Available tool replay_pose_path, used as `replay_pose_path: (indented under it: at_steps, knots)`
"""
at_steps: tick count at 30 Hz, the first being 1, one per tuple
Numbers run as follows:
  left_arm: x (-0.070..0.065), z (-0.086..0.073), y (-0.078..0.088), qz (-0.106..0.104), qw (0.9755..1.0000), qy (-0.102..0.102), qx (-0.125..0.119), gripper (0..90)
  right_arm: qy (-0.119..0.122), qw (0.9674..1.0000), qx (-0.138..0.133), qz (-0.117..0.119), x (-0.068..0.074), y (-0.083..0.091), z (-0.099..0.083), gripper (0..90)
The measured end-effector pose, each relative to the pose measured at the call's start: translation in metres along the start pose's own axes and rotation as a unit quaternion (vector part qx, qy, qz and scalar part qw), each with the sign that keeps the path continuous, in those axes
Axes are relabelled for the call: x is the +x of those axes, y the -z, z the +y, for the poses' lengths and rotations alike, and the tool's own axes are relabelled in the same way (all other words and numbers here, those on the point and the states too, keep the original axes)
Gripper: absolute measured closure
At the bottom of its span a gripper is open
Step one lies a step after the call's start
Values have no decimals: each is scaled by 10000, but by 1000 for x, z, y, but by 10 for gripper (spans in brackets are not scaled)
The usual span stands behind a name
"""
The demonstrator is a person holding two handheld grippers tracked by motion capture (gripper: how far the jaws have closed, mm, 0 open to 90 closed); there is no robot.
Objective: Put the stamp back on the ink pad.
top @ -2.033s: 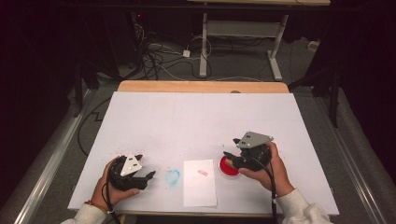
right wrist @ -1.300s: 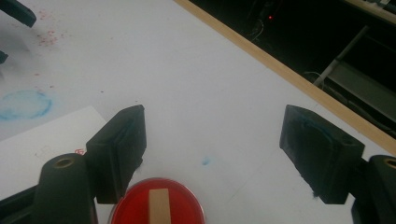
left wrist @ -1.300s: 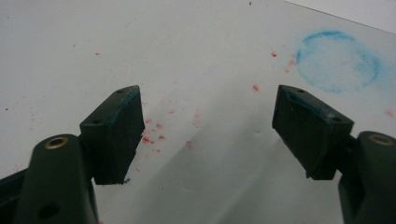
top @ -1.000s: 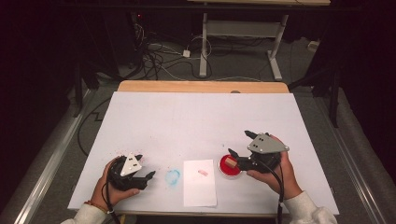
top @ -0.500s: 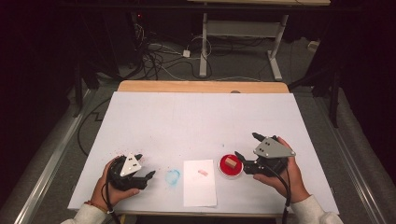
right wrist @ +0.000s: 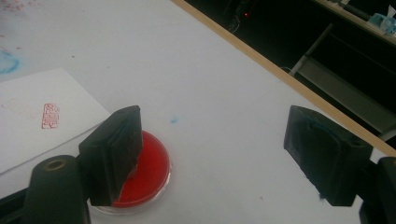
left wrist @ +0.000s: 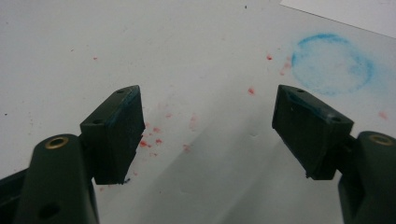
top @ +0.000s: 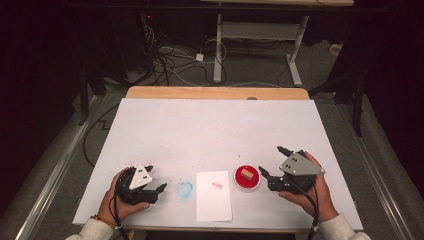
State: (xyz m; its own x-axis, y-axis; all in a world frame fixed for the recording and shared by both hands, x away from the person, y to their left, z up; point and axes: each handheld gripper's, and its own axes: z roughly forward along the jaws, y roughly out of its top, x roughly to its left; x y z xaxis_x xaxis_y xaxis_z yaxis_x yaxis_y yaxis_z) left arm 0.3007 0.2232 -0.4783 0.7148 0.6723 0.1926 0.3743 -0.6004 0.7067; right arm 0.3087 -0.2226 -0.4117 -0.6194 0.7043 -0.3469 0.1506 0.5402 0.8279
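A round red ink pad point(top: 247, 178) lies near the table's front edge, with a small tan wooden stamp point(top: 247, 174) resting on it. A white sheet of paper point(top: 213, 196) to its left carries a small red stamp mark point(top: 217, 184). My right gripper point(top: 272, 162) stands open just right of the ink pad, empty. In the right gripper view the ink pad point(right wrist: 147, 175) sits partly behind the left jaw and the stamp mark point(right wrist: 50, 115) shows on the paper point(right wrist: 28, 126). My left gripper point(top: 156, 181) is open and empty at the front left, over bare table.
A blue ring smudge point(top: 185, 189) marks the white table point(top: 215, 130) between the left gripper and the paper; it appears as a blue ring point(left wrist: 332, 65) in the left gripper view, with red specks nearby. A wooden strip point(top: 215, 93) edges the far side.
My right gripper has drawn back to the right, away from the ink pad, leaving the wooden stamp lying on it. The left gripper has stayed put.
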Motion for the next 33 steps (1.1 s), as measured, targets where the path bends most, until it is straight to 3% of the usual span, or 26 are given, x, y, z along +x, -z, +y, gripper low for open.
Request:
replay_pose_path:
  at_steps: [12, 29, 33]
  knots:
    - [-1, 0, 0, -9, 10000, -2, 14, 243, -117, 9999, 26, -122, -11, 7, -24, 205]
    - [1, 2, -4, -74, 10000, 0, -22, 242, -677, 9969, 223, -334, -28, 14, -78, 207]
    - [-1, 2, -4, -57, 10000, -26, 16, 243, -704, 9962, 341, -384, -30, 13, -87, 208]
